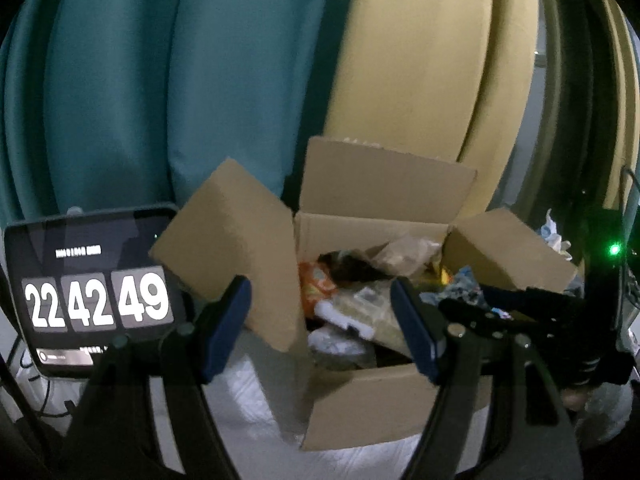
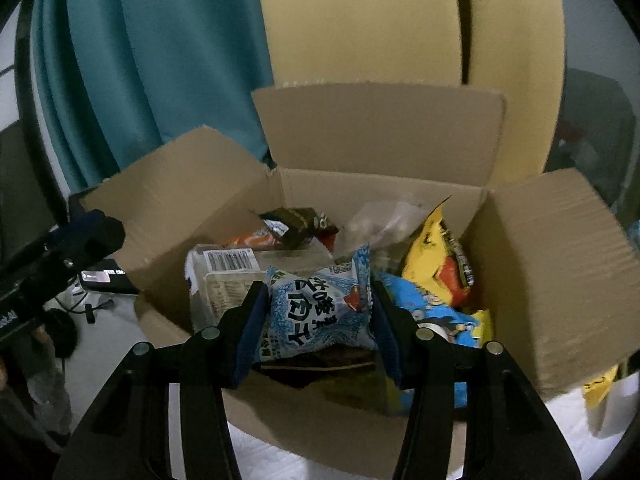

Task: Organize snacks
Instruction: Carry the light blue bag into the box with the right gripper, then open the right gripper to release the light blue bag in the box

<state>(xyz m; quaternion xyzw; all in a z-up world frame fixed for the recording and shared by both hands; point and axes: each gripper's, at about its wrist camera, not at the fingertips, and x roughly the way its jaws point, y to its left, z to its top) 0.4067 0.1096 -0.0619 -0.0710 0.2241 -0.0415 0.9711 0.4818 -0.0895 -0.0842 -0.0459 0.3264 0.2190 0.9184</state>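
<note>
At far left, a tablet clock (image 1: 96,292) stands on the white surface (image 1: 256,408), facing the work area. Just beside it, the left gripper (image 1: 320,320) is spread with nothing between its pads; it hangs before the near left corner of the cardboard box (image 2: 320,420), apparently in reserve while the other tool works. All four flaps are folded outward, which keeps the opening clear for loading. Inside lie a barcoded pack (image 2: 228,276) at left, a dark pouch (image 2: 296,224) and a clear bag (image 2: 380,220) toward the back, and a yellow packet (image 2: 436,256) at right. The right gripper (image 2: 318,320) pinches a blue-and-white snack packet (image 2: 316,312) by its side edges, pads pressing in on both sides. The packet sits between the jaws, over the box's near-centre contents, probably about to be deposited there. Teal and beige curtains (image 2: 160,80) hang behind.
</note>
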